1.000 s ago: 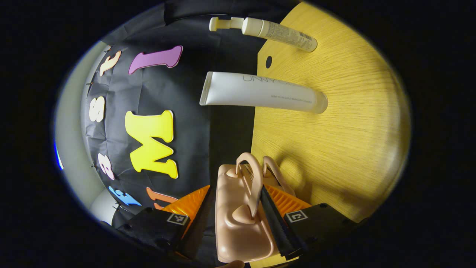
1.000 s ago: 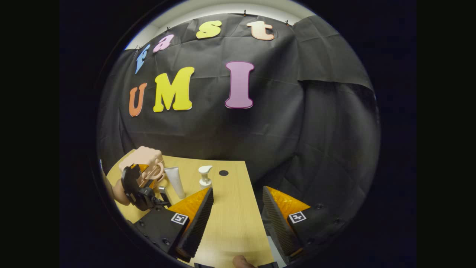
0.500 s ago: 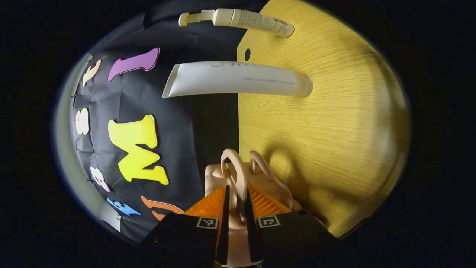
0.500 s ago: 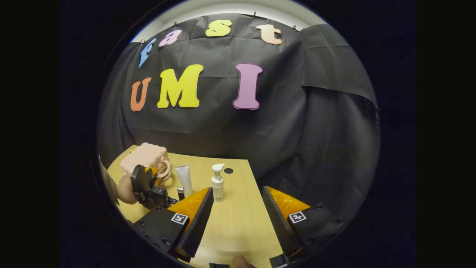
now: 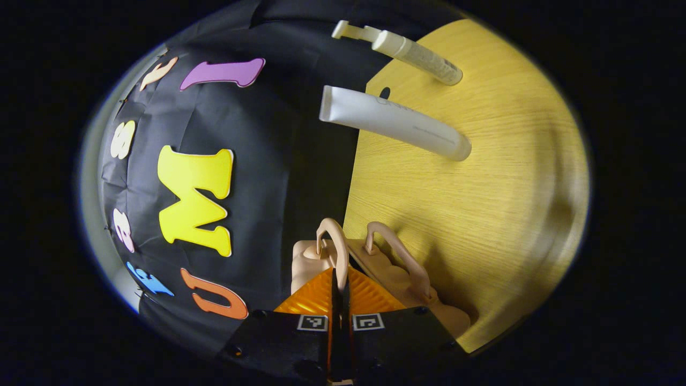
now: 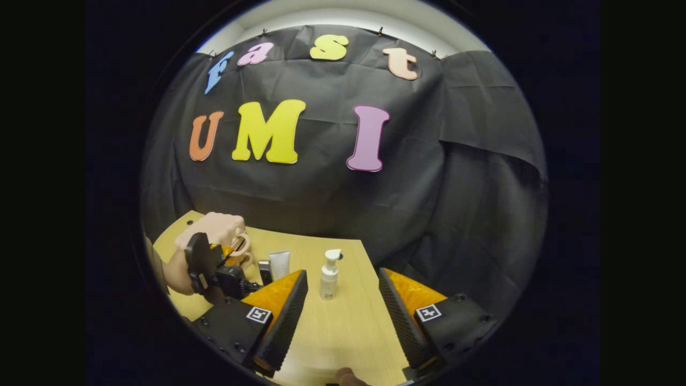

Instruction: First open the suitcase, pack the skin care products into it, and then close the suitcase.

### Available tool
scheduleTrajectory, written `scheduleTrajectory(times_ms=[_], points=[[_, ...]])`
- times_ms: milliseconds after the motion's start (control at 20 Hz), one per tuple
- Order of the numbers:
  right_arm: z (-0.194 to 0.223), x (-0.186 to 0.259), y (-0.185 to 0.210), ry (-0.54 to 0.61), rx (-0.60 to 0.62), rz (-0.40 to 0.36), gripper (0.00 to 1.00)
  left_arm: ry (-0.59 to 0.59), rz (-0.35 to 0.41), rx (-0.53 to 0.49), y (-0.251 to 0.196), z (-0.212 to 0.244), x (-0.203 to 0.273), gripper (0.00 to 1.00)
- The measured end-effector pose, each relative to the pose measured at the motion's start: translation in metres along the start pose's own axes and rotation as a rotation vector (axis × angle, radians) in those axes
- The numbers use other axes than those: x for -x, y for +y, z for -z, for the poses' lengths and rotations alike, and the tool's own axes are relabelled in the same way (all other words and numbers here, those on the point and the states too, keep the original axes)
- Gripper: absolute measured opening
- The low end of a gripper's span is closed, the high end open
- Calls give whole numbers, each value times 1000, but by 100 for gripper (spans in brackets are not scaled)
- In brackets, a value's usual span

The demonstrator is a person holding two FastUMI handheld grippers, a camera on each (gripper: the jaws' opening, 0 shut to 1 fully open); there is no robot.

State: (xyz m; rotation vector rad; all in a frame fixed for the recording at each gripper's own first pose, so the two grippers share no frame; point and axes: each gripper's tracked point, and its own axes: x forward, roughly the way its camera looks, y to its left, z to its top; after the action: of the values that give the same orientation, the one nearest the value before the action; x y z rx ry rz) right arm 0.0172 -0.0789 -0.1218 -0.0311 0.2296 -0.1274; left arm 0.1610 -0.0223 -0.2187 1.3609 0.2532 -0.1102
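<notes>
Left gripper (image 5: 340, 279) jaws pinched on one handle (image 5: 333, 244) of the suitcase (image 5: 396, 279), second handle just right of them; case slightly gaping. Tube (image 5: 396, 123) and pump bottle (image 5: 412, 53) stand well ahead on the tabletop (image 5: 482, 187). Right gripper (image 6: 340, 305) jaws spread, empty, nearer the bottle.

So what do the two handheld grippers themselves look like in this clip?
Each gripper has two wedge-shaped fingers with ribbed inner faces, set on black blocks. The right gripper carries a small square black-and-white marker on each block, and so does the left gripper. Seen from the right gripper view, the left gripper has a dark, bulky body with a round black disc, held in a hand.
</notes>
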Motion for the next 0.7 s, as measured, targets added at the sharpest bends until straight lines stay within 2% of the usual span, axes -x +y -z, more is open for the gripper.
scheduleTrajectory(times_ms=[300,500,700], points=[[-27,0,36,-44,6,27,79,-55,-32,142,63,19,28,3],[-56,-7,48,-99,10,56,79,-74,-49,254,108,49,45,2],[-73,-21,57,-121,-8,95,79,-59,-70,396,154,98,47,2]])
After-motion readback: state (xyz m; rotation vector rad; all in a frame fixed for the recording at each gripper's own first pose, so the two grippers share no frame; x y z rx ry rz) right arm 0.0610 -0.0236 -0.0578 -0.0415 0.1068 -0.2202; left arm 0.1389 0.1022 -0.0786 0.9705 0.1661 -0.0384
